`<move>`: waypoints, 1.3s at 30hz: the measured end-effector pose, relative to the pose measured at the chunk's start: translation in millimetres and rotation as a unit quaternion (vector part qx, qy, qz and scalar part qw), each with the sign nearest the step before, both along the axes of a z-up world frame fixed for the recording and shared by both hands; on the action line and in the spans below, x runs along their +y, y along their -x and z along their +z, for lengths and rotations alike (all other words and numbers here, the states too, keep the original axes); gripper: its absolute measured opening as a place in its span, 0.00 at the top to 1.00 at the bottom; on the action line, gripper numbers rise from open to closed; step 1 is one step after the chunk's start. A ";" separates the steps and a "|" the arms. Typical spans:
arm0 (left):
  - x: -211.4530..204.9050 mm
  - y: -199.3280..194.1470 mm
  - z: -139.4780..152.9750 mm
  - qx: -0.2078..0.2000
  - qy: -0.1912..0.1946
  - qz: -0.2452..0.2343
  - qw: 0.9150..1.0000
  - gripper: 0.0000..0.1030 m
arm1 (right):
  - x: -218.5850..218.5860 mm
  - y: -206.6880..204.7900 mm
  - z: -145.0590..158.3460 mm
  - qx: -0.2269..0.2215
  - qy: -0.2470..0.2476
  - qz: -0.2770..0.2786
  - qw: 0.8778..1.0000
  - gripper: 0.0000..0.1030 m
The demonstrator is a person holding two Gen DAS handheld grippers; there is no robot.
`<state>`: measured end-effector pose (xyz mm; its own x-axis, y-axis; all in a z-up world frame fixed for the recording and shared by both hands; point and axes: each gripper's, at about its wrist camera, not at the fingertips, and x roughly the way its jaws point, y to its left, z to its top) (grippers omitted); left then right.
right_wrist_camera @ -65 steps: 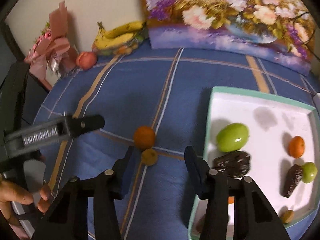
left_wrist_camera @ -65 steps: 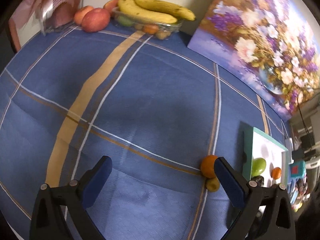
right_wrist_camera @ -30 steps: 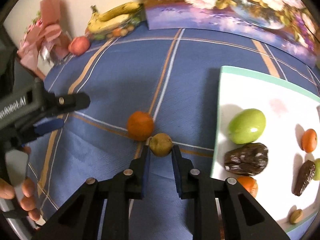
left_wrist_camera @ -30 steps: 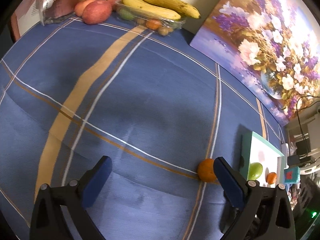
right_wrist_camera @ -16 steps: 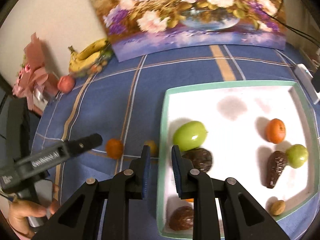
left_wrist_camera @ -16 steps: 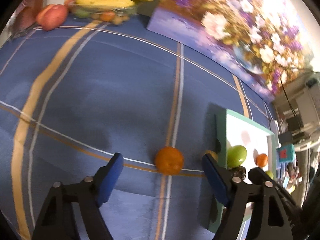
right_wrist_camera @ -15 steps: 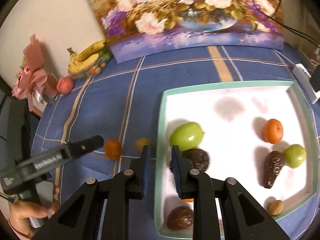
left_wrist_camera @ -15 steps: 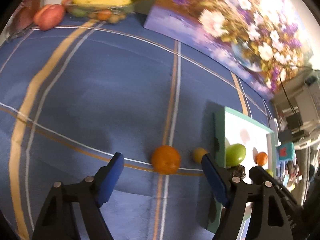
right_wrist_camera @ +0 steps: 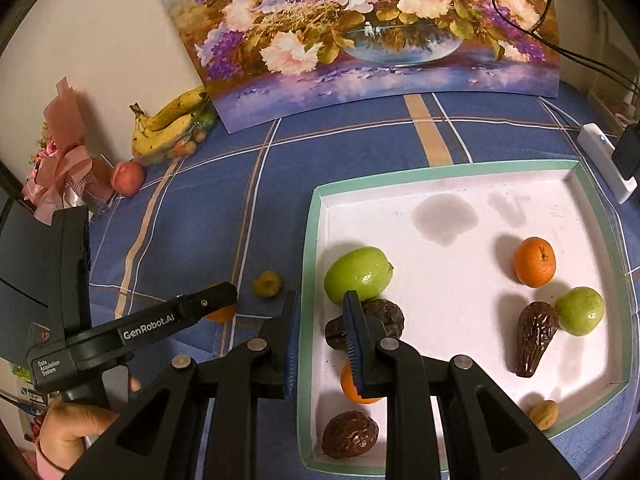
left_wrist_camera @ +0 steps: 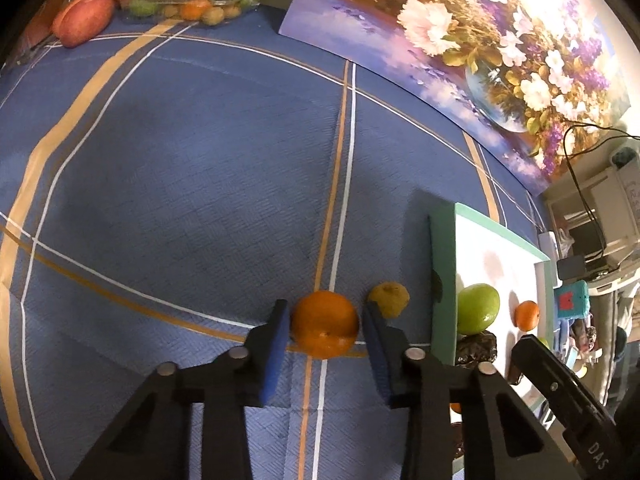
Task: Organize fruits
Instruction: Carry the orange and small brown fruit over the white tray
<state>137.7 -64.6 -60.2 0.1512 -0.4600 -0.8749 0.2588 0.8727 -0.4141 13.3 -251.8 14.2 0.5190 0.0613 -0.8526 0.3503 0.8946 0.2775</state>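
An orange mandarin [left_wrist_camera: 324, 329] lies on the blue tablecloth between the fingers of my left gripper [left_wrist_camera: 323, 344], whose pads stand close on both sides of it. A small yellow fruit [left_wrist_camera: 389, 299] lies just right of it, next to the white tray [left_wrist_camera: 442, 252]. In the right wrist view the yellow fruit [right_wrist_camera: 267, 284] is on the cloth left of the tray [right_wrist_camera: 316, 216]. My right gripper [right_wrist_camera: 320, 336] hovers over the tray's left rim, its jaws narrowly apart and empty. The left gripper [right_wrist_camera: 224, 300] hides most of the mandarin there.
The tray holds a green fruit [right_wrist_camera: 357, 275], a mandarin [right_wrist_camera: 534, 261], another green fruit [right_wrist_camera: 580, 311], dark dates [right_wrist_camera: 534, 338] and a nut [right_wrist_camera: 543, 414]. Bananas [right_wrist_camera: 168, 120] and an apple [right_wrist_camera: 127, 178] sit at the far edge, before a flower painting [right_wrist_camera: 360, 24].
My left gripper has moved in and narrowed around the mandarin. My right gripper let go of the yellow fruit, which stays on the cloth, and moved right over the tray's rim.
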 end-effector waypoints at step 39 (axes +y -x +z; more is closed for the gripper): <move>87.1 -24.8 32.8 -0.015 0.078 0.129 0.989 0.66 | 58.9 -83.1 -61.0 0.064 0.062 0.074 0.993 0.68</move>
<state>162.5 22.5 -27.4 0.3050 -0.5314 -0.7903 0.0501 0.8376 -0.5439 96.4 -192.9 -46.8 0.3997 0.0195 -0.9165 0.2383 0.9632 0.1244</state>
